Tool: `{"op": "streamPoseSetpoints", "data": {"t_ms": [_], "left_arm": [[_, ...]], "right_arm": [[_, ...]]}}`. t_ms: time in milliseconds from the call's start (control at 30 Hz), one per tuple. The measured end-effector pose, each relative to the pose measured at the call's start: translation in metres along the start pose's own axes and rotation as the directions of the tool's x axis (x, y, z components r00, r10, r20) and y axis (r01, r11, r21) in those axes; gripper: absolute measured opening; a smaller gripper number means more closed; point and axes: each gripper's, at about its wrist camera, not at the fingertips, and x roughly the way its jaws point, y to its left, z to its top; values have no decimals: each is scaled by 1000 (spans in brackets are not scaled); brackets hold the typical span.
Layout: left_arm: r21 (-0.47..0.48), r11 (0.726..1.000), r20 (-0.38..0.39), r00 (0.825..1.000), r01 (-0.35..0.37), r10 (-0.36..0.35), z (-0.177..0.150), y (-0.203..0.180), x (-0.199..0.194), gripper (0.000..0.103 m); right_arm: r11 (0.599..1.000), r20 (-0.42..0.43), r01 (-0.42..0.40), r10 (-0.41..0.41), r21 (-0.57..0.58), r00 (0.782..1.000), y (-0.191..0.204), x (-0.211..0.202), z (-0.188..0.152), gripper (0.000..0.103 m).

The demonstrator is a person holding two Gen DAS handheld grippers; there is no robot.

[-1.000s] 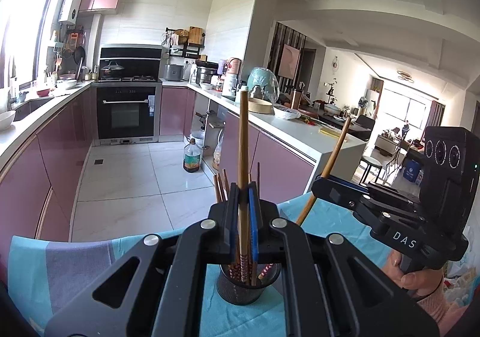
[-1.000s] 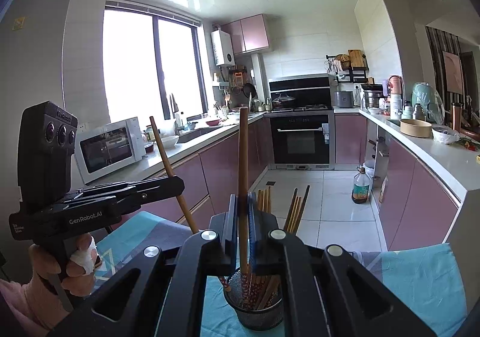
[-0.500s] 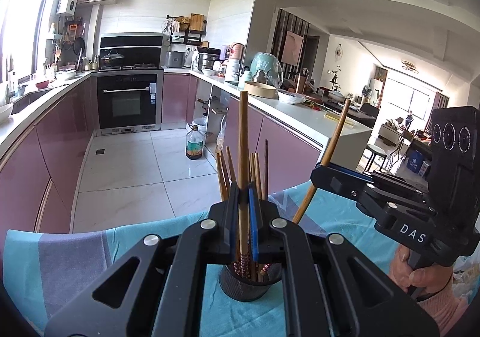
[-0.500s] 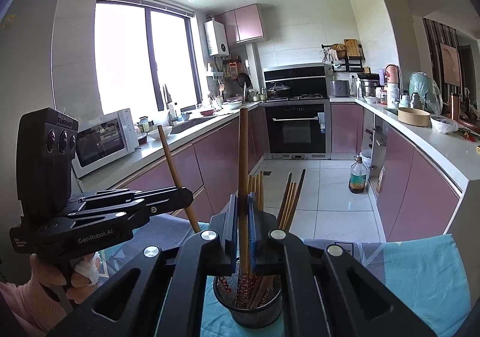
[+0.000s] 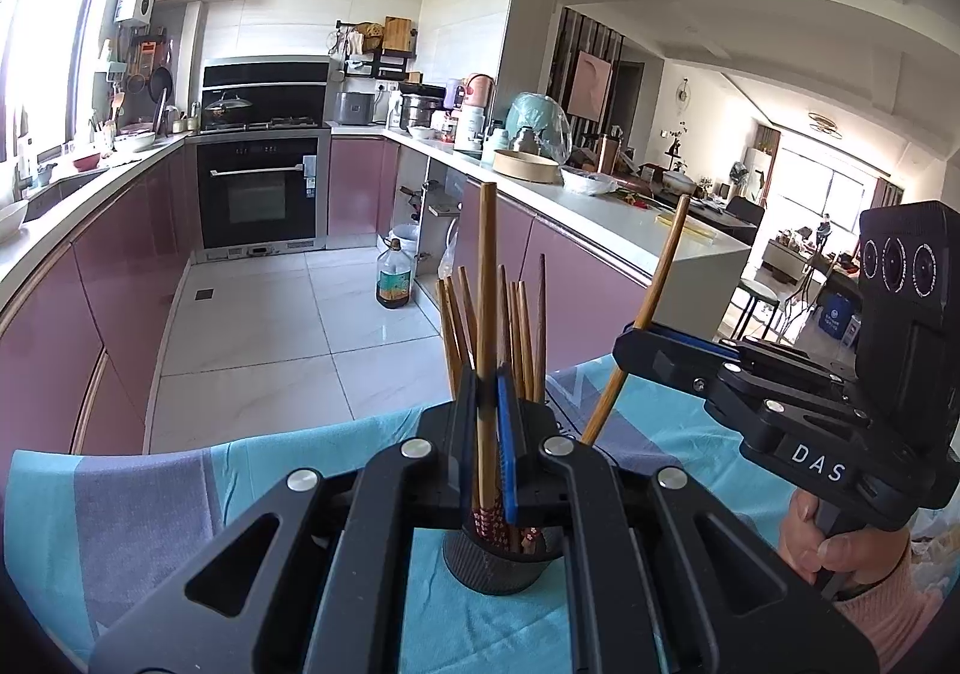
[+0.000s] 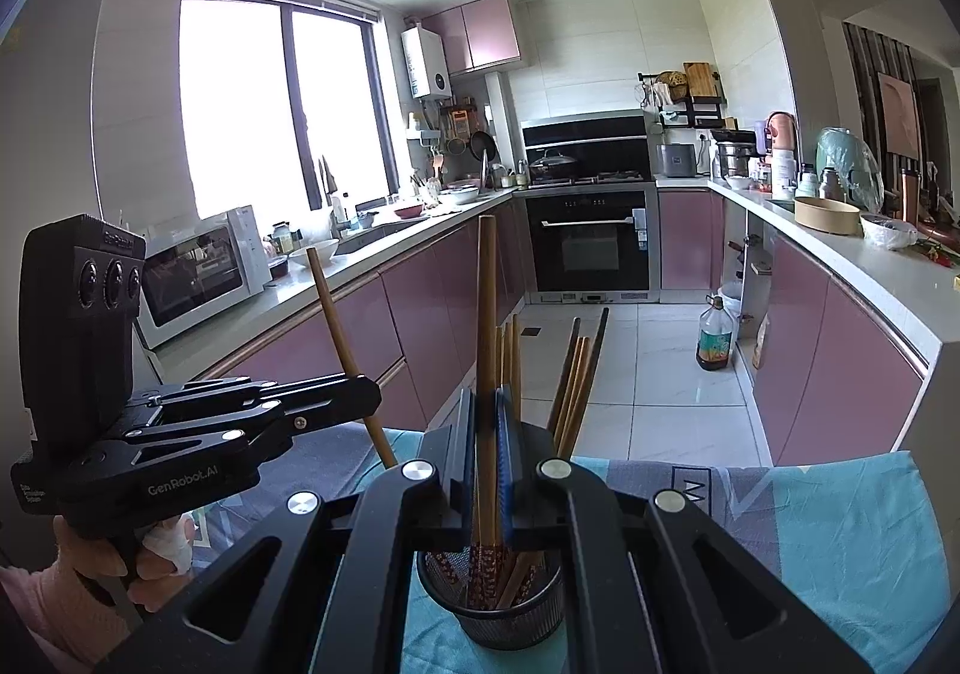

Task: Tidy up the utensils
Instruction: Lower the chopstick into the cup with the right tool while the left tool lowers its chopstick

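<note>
1. The chopstick [image 5: 486, 278] clamped in the left gripper [image 5: 487, 392] is plain light brown wood.
2. Both grippers are black, with blue pads [image 5: 507, 434] on the fingers; the right gripper [image 6: 487, 410] matches.
3. The cup [image 6: 501, 608] below the tools is black mesh.
4. The chopsticks [image 6: 492, 572] in it are brown, with a red, white-speckled pattern at the lower ends (the motif is too small to tell).
5. The tablecloth [image 6: 840, 542] under the cup is turquoise with grey-lilac bands.
6. The cabinets [image 5: 102, 290] beyond are glossy mauve pink.
</note>
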Motion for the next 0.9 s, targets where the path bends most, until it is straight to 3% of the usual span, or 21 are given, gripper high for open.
{"op": "streamPoseSetpoints", "data": {"t_ms": [900], "left_arm": [[-3, 1000, -57, 998, 0, 0, -1, 5, 14, 7]], "right_arm": [[1000, -51, -1, 2, 16, 999, -5, 21, -10, 5]]}}
